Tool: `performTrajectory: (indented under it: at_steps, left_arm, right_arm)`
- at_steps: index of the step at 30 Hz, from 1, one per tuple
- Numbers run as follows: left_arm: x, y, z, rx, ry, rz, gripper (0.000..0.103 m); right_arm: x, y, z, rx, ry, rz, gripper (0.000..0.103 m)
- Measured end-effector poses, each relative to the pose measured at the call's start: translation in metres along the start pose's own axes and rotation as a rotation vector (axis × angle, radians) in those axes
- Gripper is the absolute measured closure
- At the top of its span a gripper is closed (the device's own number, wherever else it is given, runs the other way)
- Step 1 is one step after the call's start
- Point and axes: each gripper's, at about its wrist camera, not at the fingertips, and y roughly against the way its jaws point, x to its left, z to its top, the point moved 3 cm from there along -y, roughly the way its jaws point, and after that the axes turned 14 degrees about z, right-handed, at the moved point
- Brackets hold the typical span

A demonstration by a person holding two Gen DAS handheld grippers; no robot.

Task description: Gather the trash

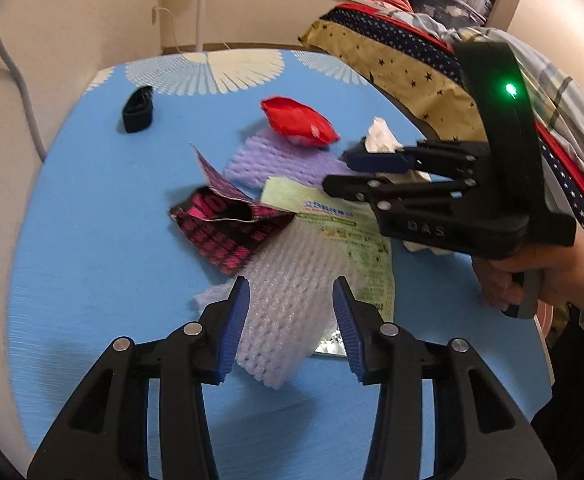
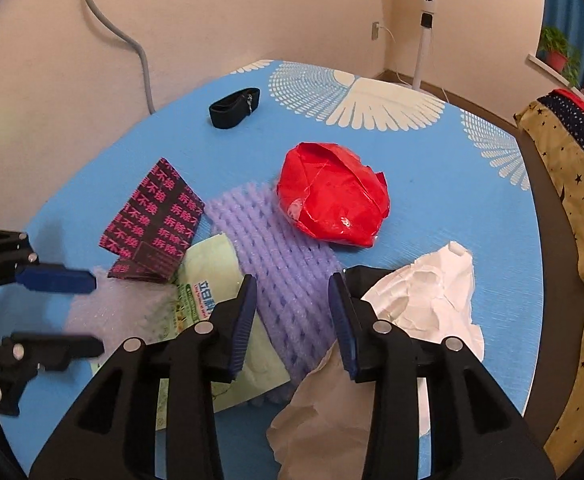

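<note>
Trash lies in a heap on the blue tabletop (image 1: 91, 260). My left gripper (image 1: 292, 284) is open just above a white foam net (image 1: 287, 320), pads clear of it. My right gripper (image 2: 292, 280) is open over a purple foam net (image 2: 283, 248), with crumpled white paper (image 2: 432, 296) to its right. A red crumpled bag (image 2: 332, 196) sits behind the purple net. A black-and-pink wrapper (image 2: 155, 216) and a green printed packet (image 2: 207, 264) lie to the left. Each gripper shows in the other view: the right gripper (image 1: 336, 170) and the left gripper (image 2: 97, 312).
A black strap (image 2: 233, 108) lies apart at the far side of the table. Star-patterned fabric (image 2: 564, 184) piles up along the right edge. A fan stand (image 2: 424, 40) and a grey hose (image 2: 131, 48) are by the wall. A hand (image 1: 532, 272) grips the right tool.
</note>
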Motion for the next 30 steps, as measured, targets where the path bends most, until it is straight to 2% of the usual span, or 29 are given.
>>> performTrajectory:
  at_steps: [5, 7, 9, 12, 13, 14, 19, 25, 30]
  left_arm:
    - [-0.002, -0.003, -0.005, 0.027, -0.028, 0.012, 0.06]
    - [-0.001, -0.004, -0.004, 0.036, -0.026, 0.008, 0.06]
    - [0.0, -0.006, -0.004, 0.051, -0.027, 0.009, 0.066]
    - [0.002, -0.003, -0.002, 0.058, -0.012, 0.004, 0.082]
    - [0.004, -0.002, 0.0, 0.057, 0.0, -0.001, 0.1]
    - [0.006, 0.0, 0.001, 0.055, 0.012, 0.0, 0.103]
    - [0.012, 0.016, 0.006, 0.008, 0.035, 0.029, 0.103]
    - [0.015, 0.04, 0.012, -0.049, 0.067, 0.049, 0.103]
    - [0.015, 0.043, 0.009, -0.042, 0.072, 0.052, 0.103]
  right_arm:
    - [0.002, -0.005, 0.0, 0.018, 0.027, -0.013, 0.075]
    - [0.005, -0.005, 0.0, 0.024, 0.043, -0.012, 0.083]
    - [0.006, -0.004, -0.001, 0.028, 0.051, -0.006, 0.089]
    - [0.007, 0.0, -0.001, 0.019, 0.049, 0.0, 0.093]
    - [0.008, 0.003, 0.0, 0.011, 0.043, 0.007, 0.093]
    - [0.009, 0.007, 0.001, 0.001, 0.034, 0.017, 0.093]
    - [0.016, 0.033, 0.01, -0.061, 0.006, 0.044, 0.093]
    - [0.024, 0.067, 0.018, -0.142, -0.018, 0.035, 0.093]
    - [0.034, 0.094, 0.02, -0.19, -0.032, 0.054, 0.093]
